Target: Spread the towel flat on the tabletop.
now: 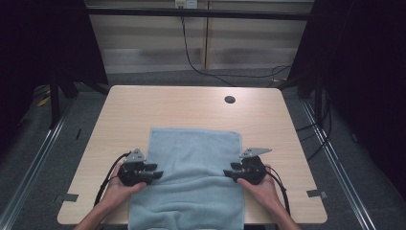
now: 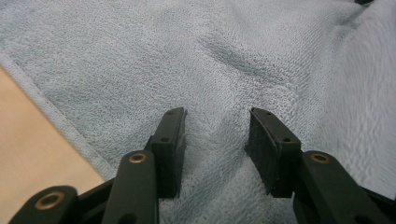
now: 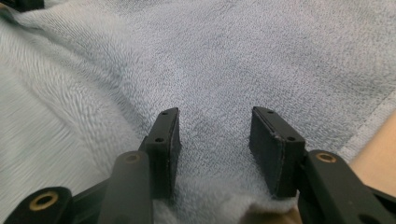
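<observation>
Towel (image 1: 191,163) long axis runs 12–6; left gripper (image 1: 155,173) at 9, right gripper (image 1: 229,173) at 3, jaws apart, unclamped.

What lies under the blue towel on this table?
The blue towel lies spread on the wooden table, whose bare top shows around it, its near end draping over the table's front edge. Anything beneath the cloth is covered; no bulge shows.

a light wooden table (image 1: 143,103) bears a blue towel (image 1: 191,158).
</observation>
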`<state>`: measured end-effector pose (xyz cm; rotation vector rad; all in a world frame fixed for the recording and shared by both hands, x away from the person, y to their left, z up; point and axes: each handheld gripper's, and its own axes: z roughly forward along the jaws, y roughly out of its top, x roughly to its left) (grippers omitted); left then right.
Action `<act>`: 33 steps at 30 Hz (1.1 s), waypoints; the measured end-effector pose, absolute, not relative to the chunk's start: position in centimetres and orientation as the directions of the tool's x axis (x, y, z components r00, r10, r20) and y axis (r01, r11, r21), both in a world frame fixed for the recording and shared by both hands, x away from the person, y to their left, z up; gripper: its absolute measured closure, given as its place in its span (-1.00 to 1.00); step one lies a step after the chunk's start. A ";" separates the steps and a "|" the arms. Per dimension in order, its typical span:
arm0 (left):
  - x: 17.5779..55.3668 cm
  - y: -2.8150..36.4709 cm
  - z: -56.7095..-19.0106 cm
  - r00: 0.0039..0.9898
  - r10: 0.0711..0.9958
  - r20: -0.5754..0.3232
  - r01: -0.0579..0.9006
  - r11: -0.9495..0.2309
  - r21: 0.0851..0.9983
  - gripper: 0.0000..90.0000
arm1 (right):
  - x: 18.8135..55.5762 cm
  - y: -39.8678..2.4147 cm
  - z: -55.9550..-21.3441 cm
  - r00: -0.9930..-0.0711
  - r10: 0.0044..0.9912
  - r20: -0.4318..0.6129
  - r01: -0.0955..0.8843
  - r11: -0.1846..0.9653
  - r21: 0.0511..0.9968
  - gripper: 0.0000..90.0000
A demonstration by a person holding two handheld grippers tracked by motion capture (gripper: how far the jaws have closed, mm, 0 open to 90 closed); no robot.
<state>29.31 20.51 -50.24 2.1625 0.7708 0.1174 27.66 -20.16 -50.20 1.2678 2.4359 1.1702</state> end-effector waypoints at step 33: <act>37.9 20.8 -48.9 0.695 0.699 -0.170 0.548 -0.361 0.754 0.04 | 33.4 -22.4 -50.3 -0.583 0.801 0.135 0.631 0.342 0.696 -0.20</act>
